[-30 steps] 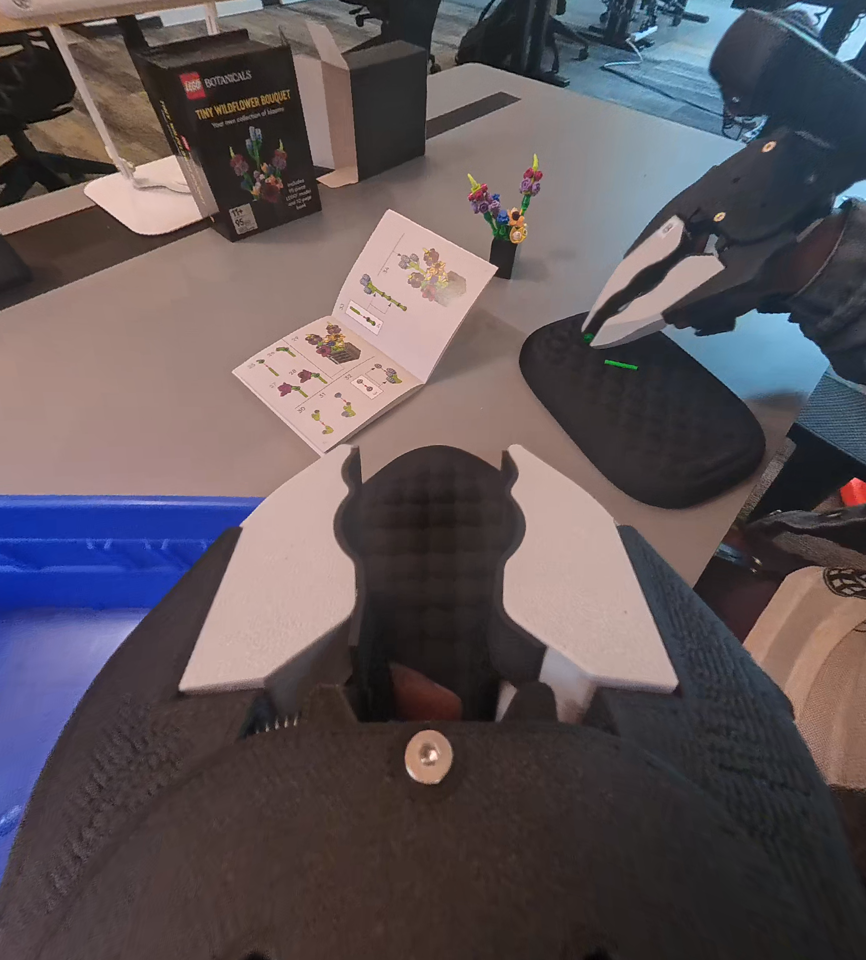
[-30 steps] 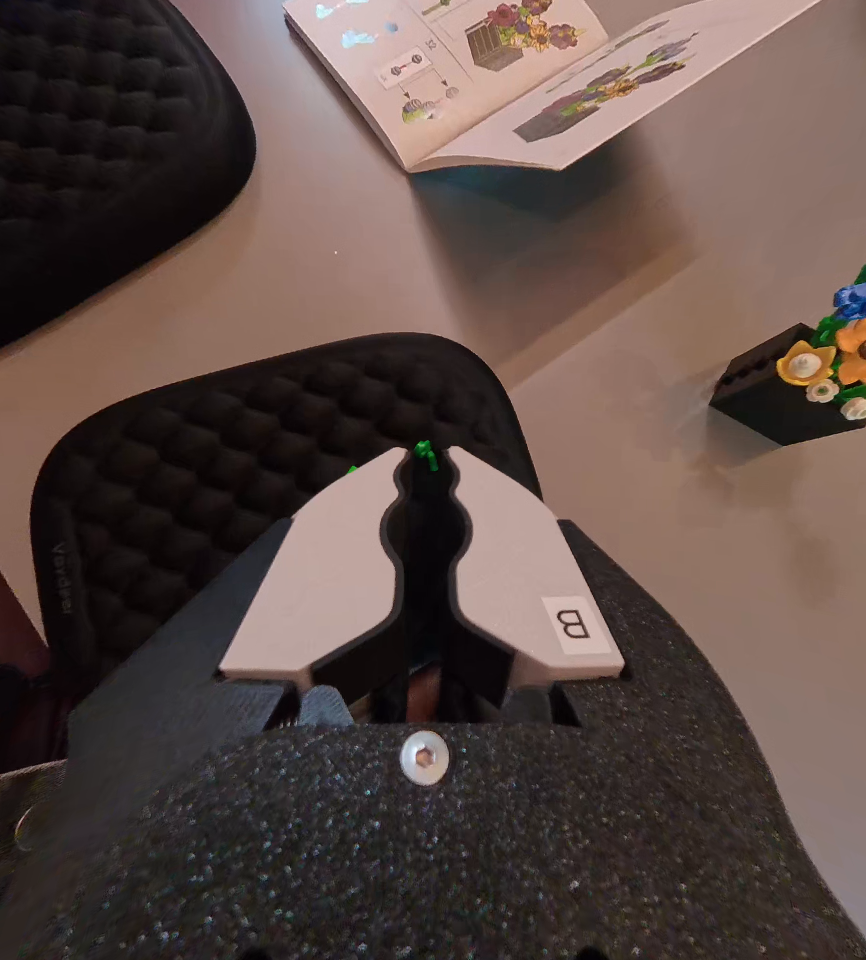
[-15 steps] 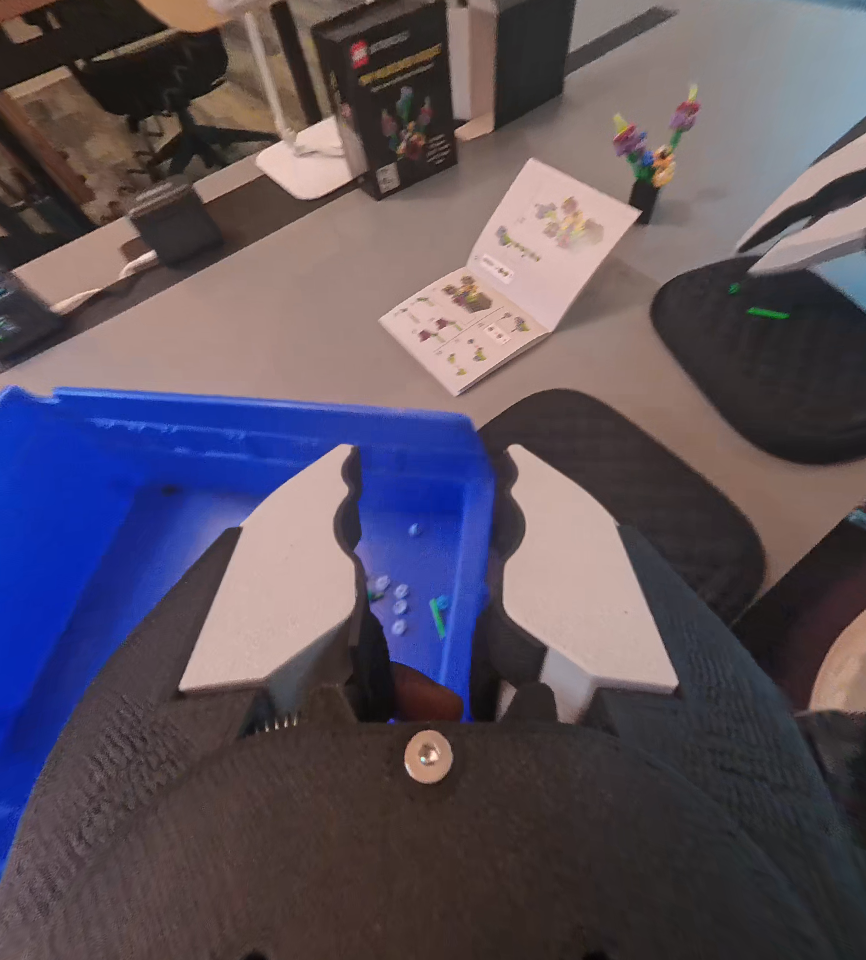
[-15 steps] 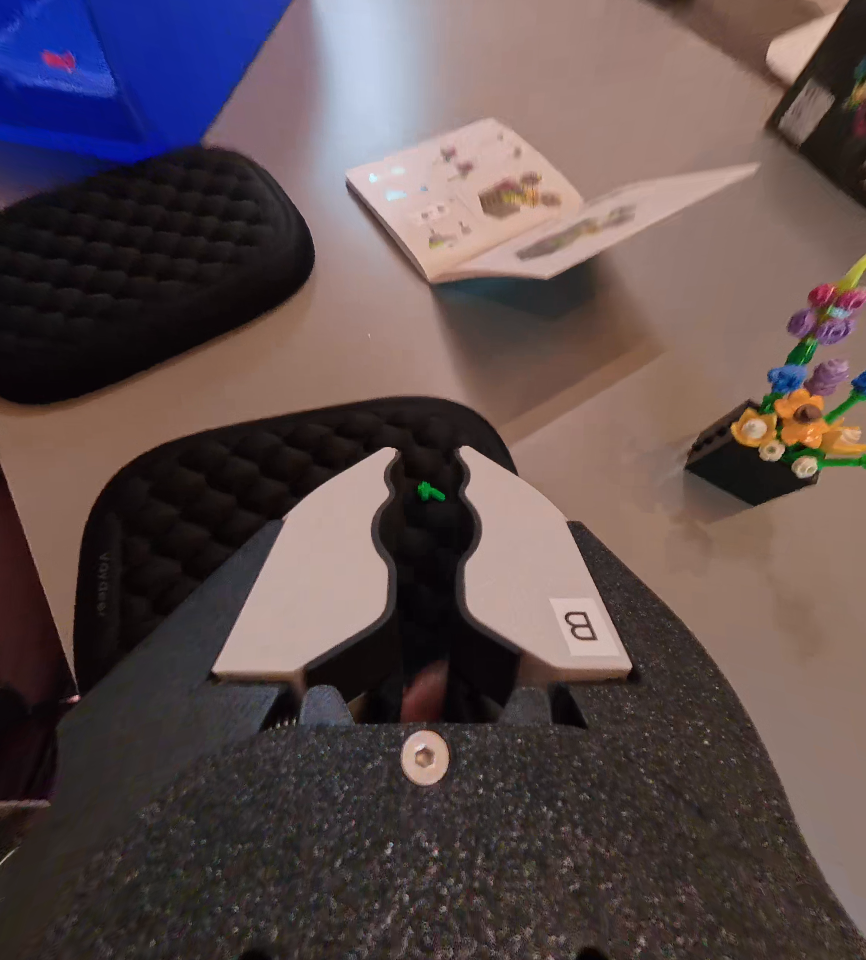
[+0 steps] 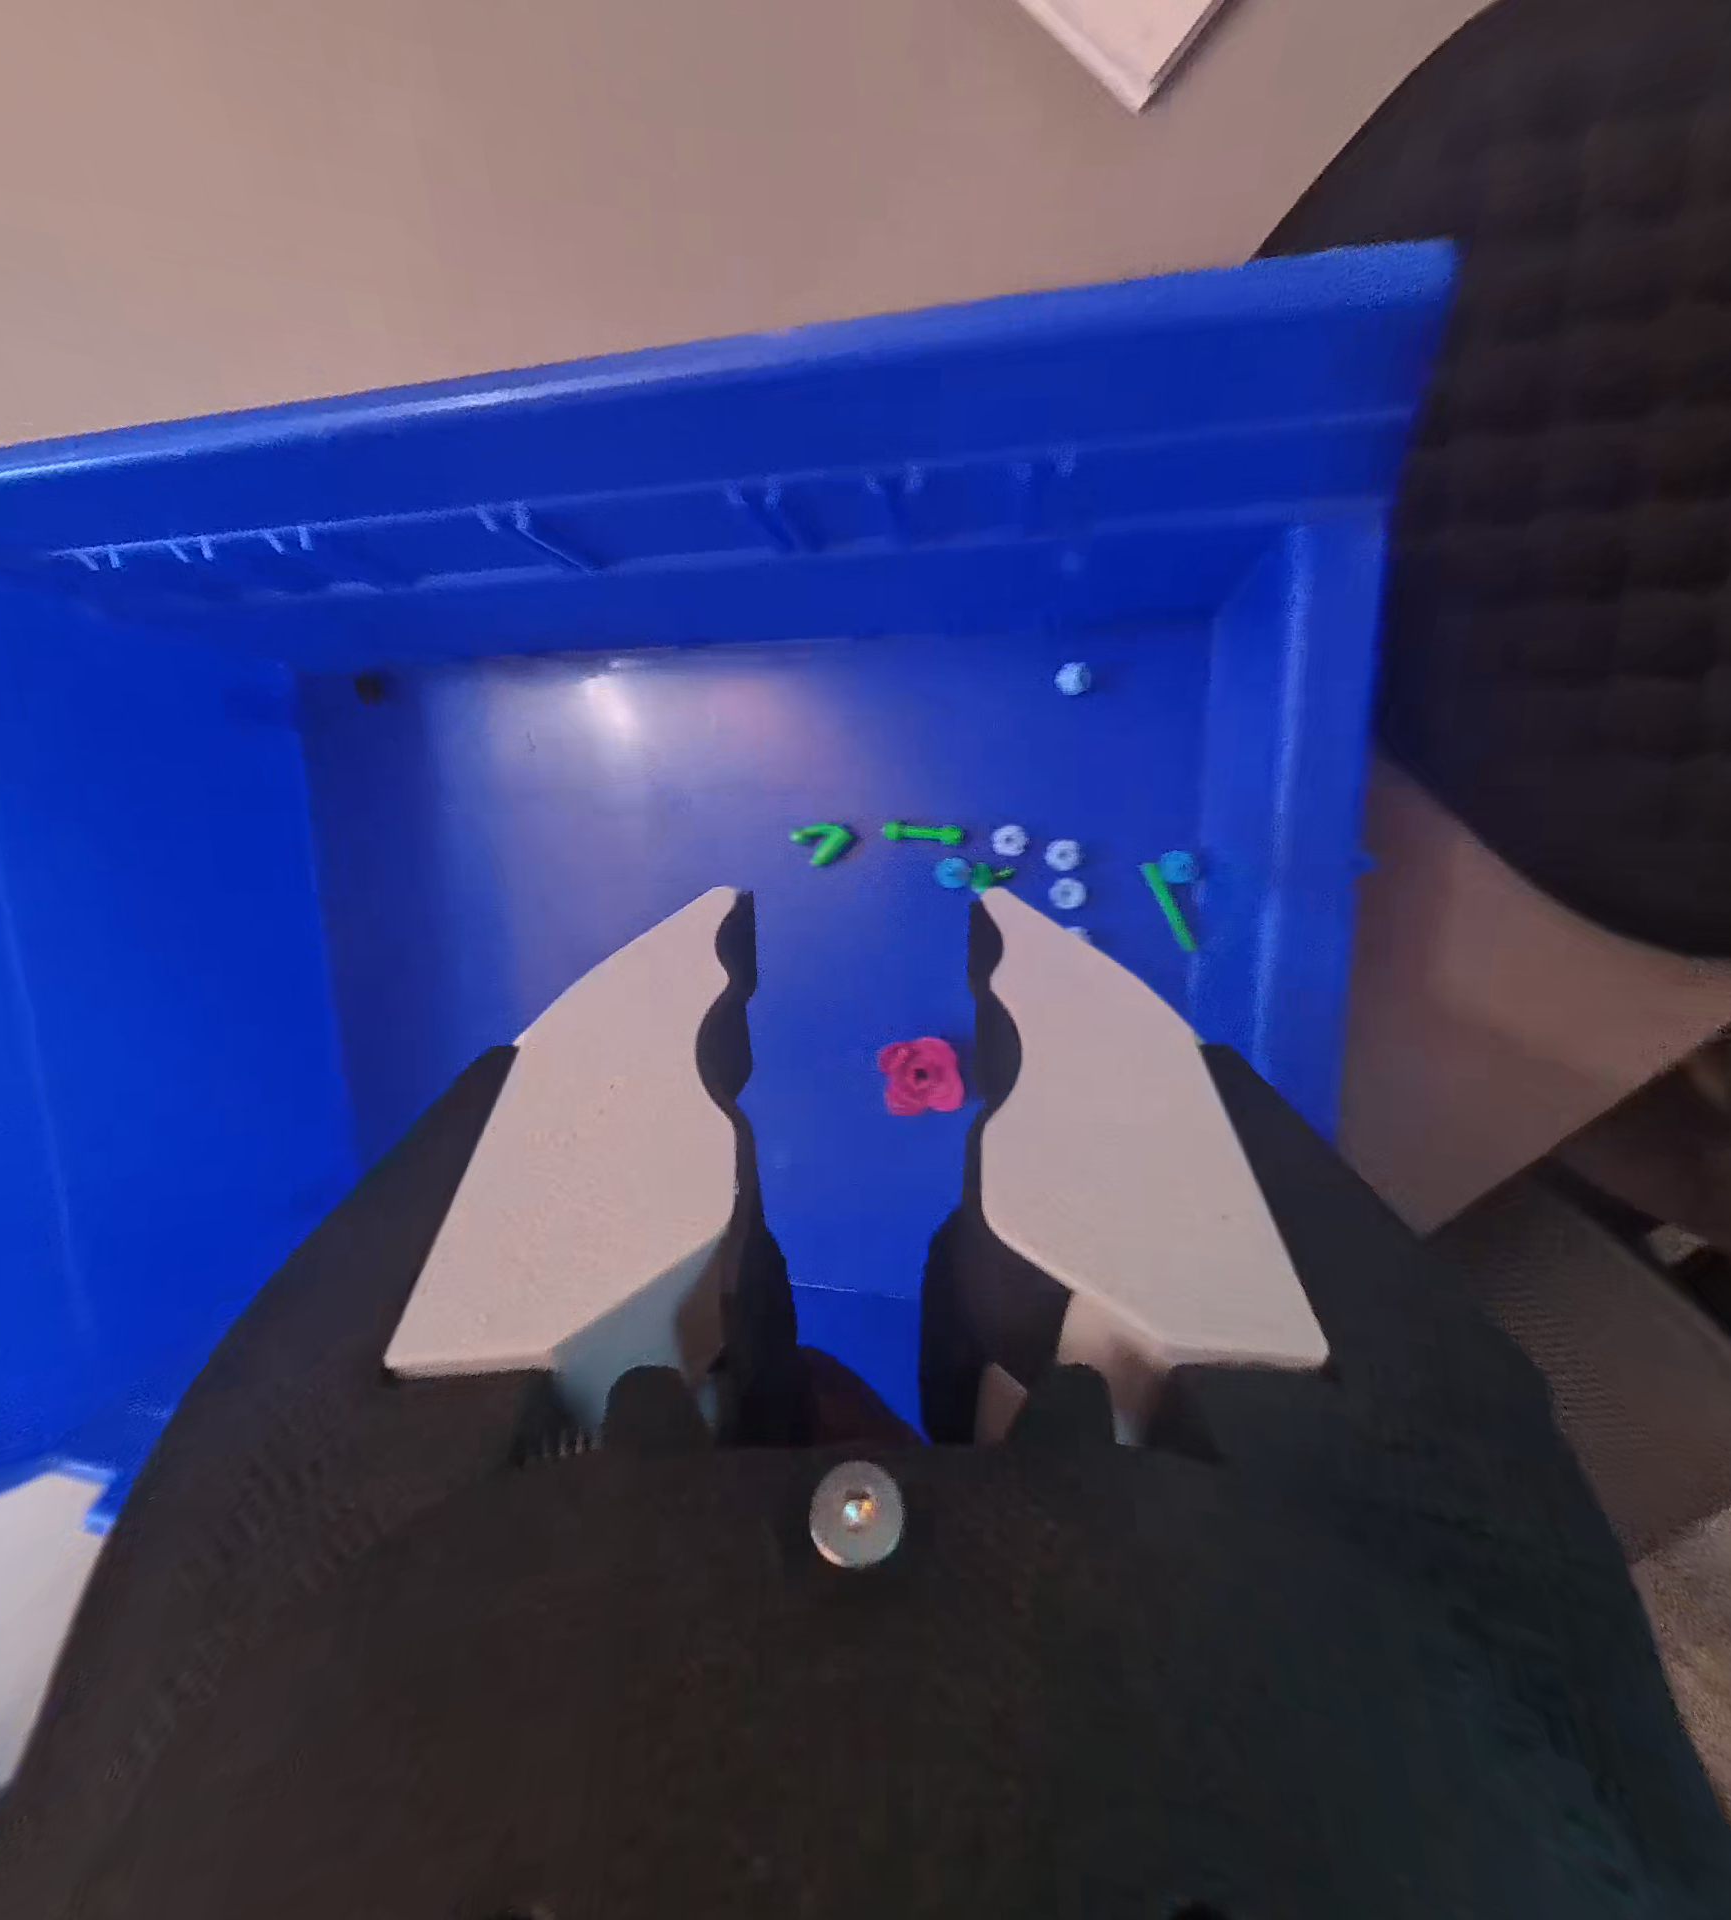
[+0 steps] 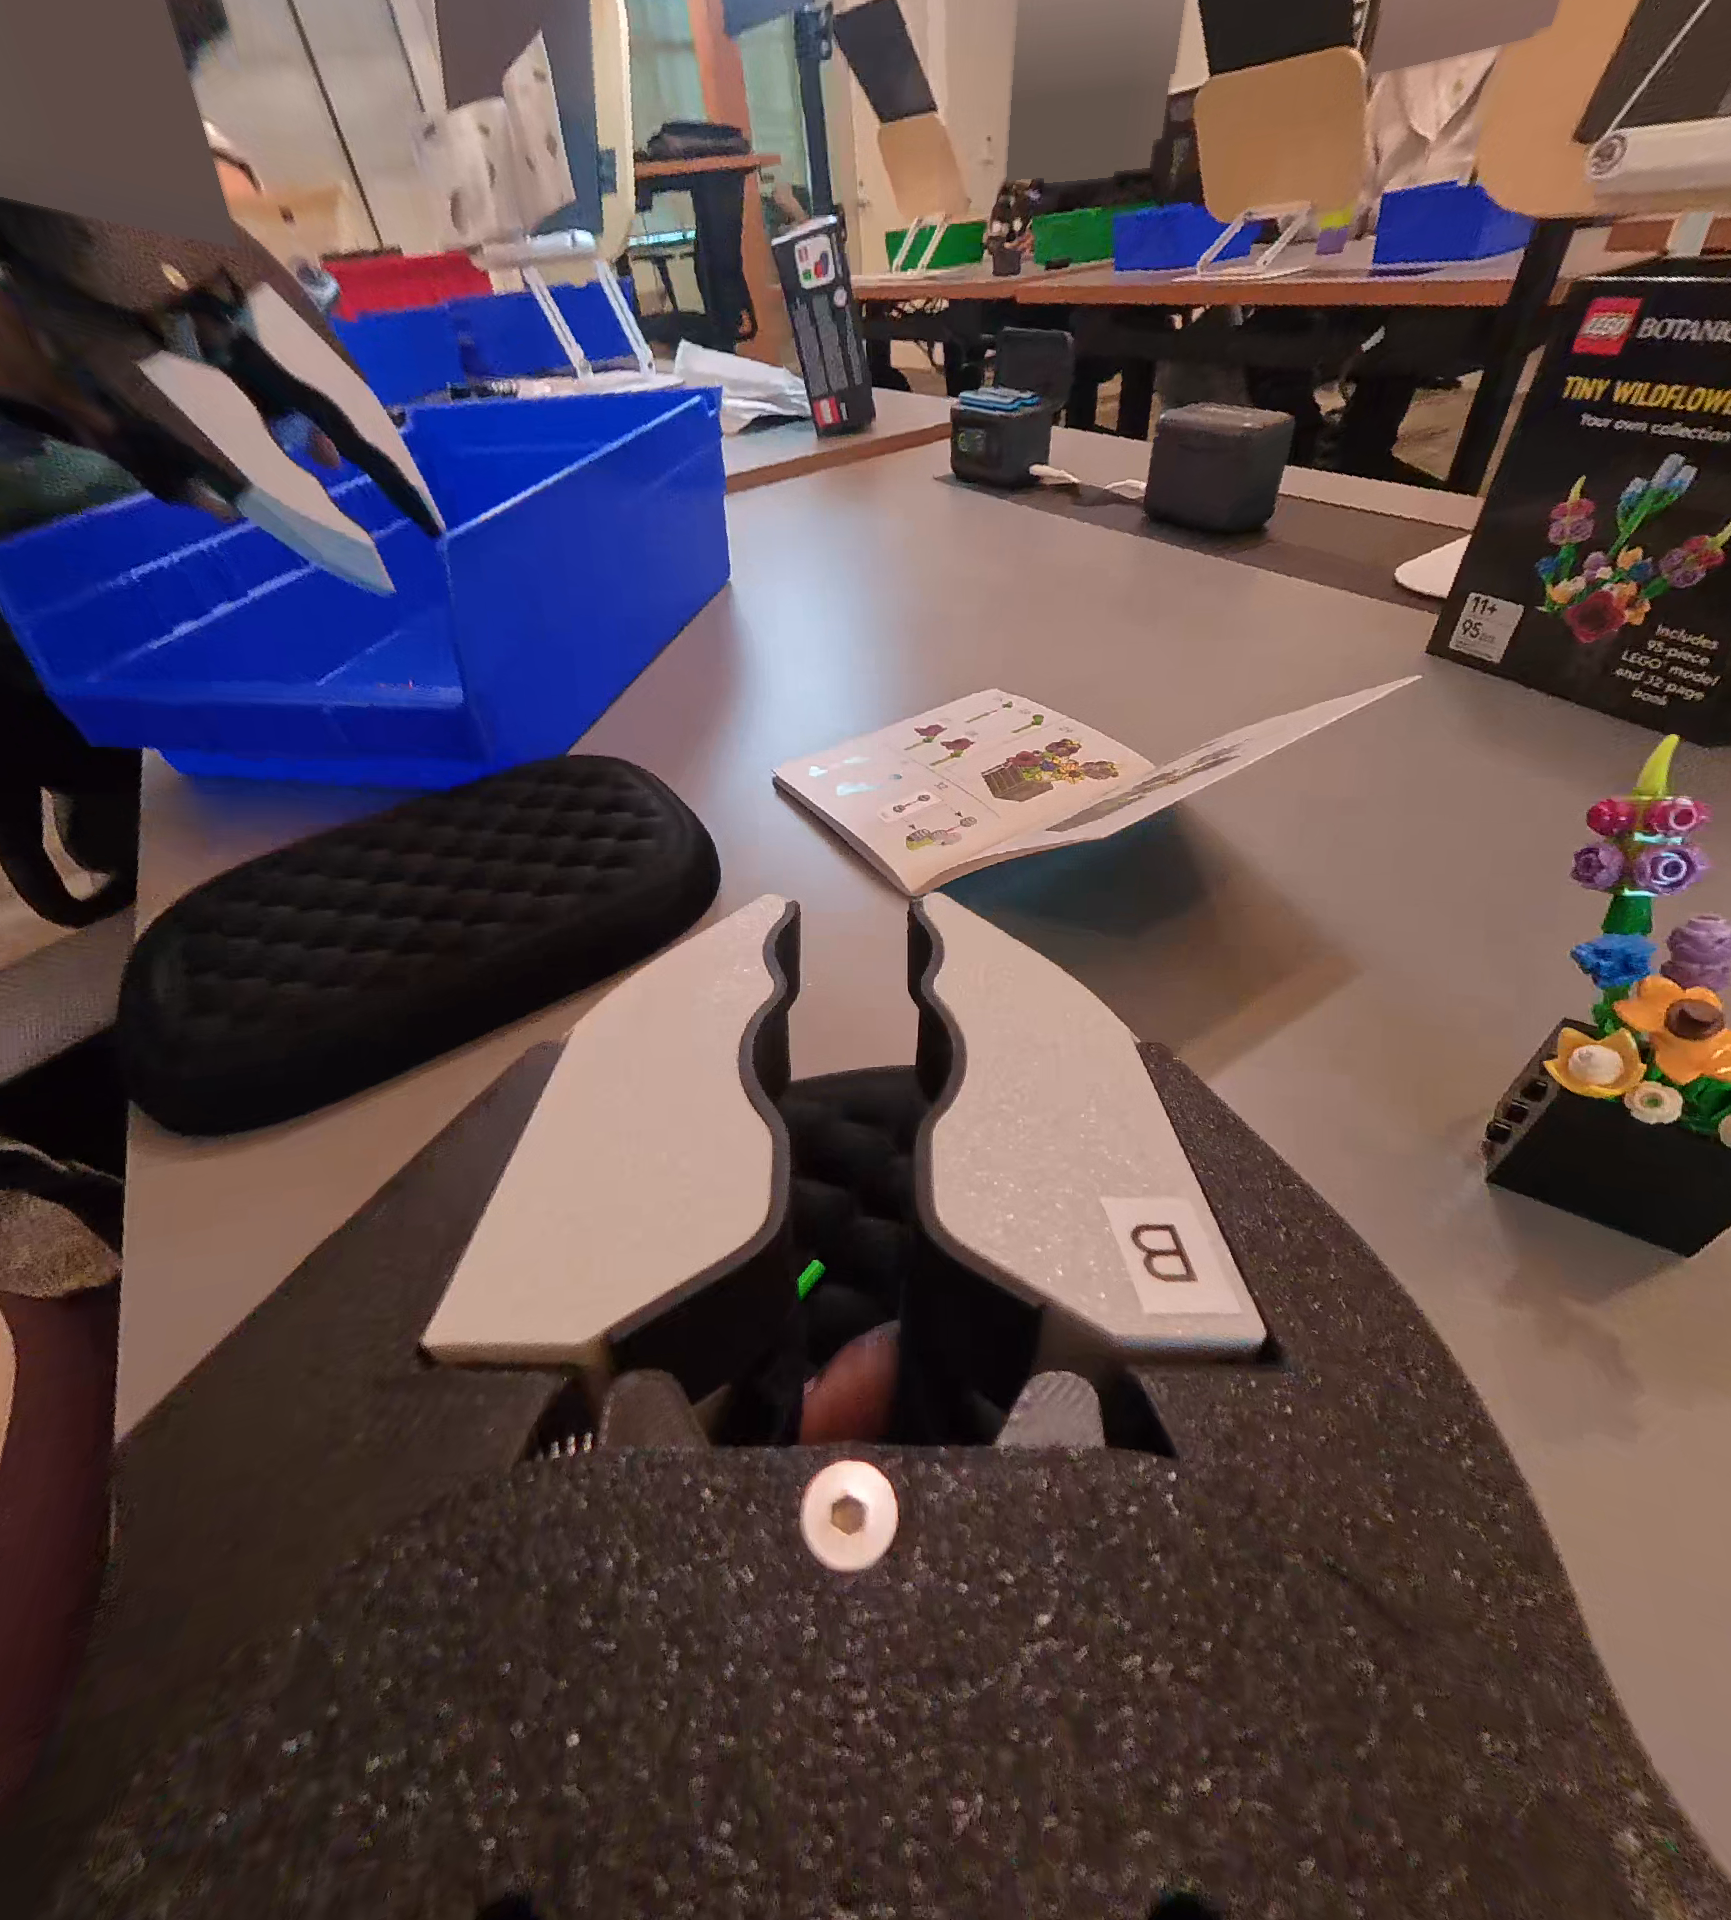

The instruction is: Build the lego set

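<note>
Left gripper (image 5: pixel 853 904) now over blue bin (image 5: pixel 632 416), parted, empty, pink flower piece (image 5: pixel 920 1075) inside, right gripper (image 6: pixel 853 914) parted, empty

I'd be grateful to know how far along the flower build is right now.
Well along: the bouquet already stands in its black pot. In hand: nothing; the left gripper is open over the blue bin, and the right gripper is open too. Left: the pink flower and green stems.
</note>
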Tool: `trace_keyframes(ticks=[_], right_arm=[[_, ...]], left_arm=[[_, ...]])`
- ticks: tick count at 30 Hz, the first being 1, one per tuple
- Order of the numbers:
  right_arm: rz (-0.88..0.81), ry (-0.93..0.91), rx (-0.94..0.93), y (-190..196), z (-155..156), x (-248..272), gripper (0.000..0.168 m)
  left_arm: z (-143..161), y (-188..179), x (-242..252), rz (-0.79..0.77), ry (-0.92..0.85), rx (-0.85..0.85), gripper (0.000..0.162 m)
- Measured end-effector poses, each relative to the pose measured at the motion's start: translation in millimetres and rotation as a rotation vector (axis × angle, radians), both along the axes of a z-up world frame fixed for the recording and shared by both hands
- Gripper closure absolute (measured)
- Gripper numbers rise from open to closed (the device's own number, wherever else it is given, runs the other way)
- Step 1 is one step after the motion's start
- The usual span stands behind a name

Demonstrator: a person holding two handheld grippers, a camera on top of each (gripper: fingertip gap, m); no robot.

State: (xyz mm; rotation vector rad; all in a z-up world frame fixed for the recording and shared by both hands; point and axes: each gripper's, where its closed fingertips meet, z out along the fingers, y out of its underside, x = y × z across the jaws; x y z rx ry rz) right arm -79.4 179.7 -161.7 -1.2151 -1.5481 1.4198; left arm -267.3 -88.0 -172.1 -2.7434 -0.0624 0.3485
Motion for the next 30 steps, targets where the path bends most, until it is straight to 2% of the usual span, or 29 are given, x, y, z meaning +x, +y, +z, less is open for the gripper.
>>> trace_keyframes(ticks=[3, 7, 13, 23, 27, 30], right_arm=[[0.0, 0.007, -0.031, 2, 1, 1, 0.149], [0.012, -0.008, -0.072, 3, -1, 1, 0.149], [0.022, -0.015, -0.136, 6, 0, 1, 0.149], [0.029, -0.035, -0.161, 7, -2, -1, 0.149], [0.031, -0.041, -0.168, 7, -2, -1, 0.149], [0.031, -0.048, -0.168, 7, -3, -1, 0.149]], left_arm=[[-17, -2, -23, -0.051, 0.041, -0.113, 0.122], [-38, 3, -22, -0.254, -0.045, -0.2, 0.123], [-56, 7, -26, -0.447, -0.058, -0.199, 0.126], [-65, 8, -31, -0.437, -0.079, -0.189, 0.134], [-66, 8, -25, -0.412, -0.135, -0.179, 0.147], [-66, 9, -24, -0.373, -0.158, -0.158, 0.149]])
